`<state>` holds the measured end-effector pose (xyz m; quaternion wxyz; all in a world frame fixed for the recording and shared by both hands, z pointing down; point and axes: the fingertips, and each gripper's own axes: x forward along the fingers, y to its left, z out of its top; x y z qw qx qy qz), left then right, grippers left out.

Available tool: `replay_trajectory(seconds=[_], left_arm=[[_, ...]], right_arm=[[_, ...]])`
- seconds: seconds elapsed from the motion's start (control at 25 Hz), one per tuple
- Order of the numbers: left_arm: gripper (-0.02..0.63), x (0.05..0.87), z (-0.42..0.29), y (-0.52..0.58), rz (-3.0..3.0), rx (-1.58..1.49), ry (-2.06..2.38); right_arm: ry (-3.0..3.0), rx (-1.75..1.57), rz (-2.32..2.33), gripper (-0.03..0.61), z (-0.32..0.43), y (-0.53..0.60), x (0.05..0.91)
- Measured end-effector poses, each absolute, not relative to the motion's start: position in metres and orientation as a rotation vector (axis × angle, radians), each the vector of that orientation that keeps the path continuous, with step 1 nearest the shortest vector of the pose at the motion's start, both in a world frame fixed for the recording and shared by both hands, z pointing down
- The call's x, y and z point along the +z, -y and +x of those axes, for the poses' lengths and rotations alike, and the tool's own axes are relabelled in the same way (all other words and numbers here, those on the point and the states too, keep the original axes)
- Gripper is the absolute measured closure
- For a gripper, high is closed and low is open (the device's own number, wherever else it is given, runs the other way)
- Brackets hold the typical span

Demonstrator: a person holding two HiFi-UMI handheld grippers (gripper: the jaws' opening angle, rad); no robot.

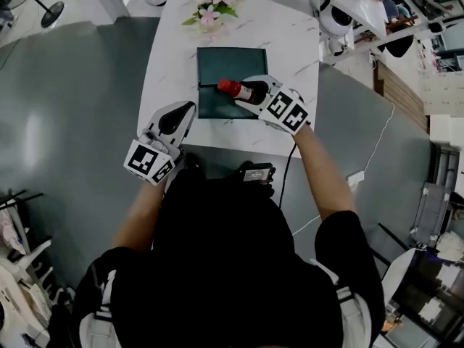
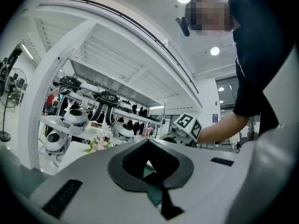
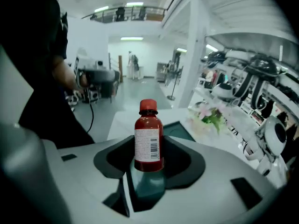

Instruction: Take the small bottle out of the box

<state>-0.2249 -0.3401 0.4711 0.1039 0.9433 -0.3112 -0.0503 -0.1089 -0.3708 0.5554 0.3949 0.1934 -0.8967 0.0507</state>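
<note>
A small red bottle (image 1: 235, 89) with a red cap and a white label is clamped in my right gripper (image 1: 250, 93), which is shut on its lower body. In the head view its cap points left, over the front half of the dark green box (image 1: 232, 60). In the right gripper view the bottle (image 3: 149, 141) rises between the black pads (image 3: 184, 160), with the box (image 3: 177, 129) behind it. My left gripper (image 1: 180, 116) hovers at the table's front left edge, jaws together and holding nothing. The left gripper view shows its pads (image 2: 126, 164) nearly meeting.
The white marble table (image 1: 290, 42) carries a bunch of pink flowers (image 1: 212, 9) at its far edge, behind the box. Grey floor surrounds the table. White robot parts sit on shelves (image 3: 261, 92) beyond the table. A cable runs down on the right of the person.
</note>
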Motion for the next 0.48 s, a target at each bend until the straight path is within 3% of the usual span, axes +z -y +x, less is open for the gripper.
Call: replay_trajectory(seconds=[0.48], left_arm=[[0.598, 0.377, -0.232, 0.352, 2.970, -0.211, 1.027]], right_arm=[[2.886, -0.084, 1.342, 0.368, -0.084, 0.327, 0.321]])
